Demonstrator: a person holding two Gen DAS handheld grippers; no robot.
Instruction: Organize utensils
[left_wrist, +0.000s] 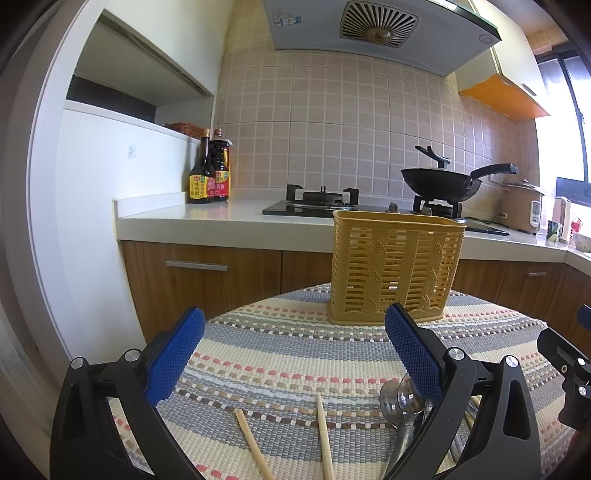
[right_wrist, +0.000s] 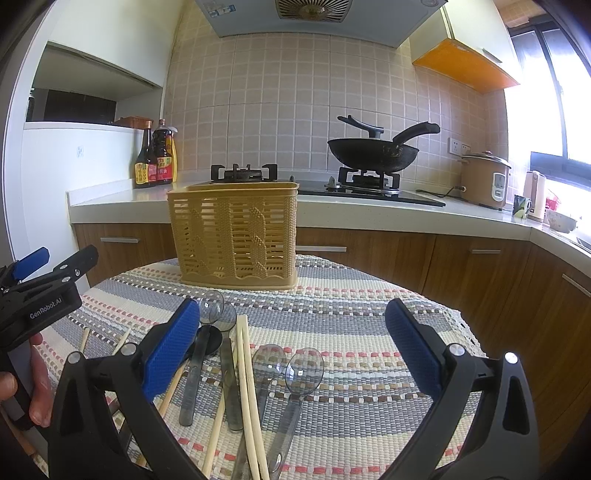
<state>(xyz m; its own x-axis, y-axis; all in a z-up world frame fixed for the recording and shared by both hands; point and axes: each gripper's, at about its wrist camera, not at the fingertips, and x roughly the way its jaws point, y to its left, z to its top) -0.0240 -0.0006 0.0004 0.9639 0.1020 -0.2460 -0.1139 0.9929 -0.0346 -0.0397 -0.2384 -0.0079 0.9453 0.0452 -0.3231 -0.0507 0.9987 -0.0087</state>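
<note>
A yellow slatted utensil basket stands upright at the far side of a striped woven mat. My left gripper hovers open above the mat, with two wooden chopsticks below it and a clear plastic spoon under its right finger. My right gripper is open too, low over a loose pile of clear spoons, grey-handled spoons and pale chopsticks. Neither gripper holds anything.
Behind the table runs a white counter with a gas hob, a black wok, two sauce bottles and a rice cooker. A hand holds the left gripper's body.
</note>
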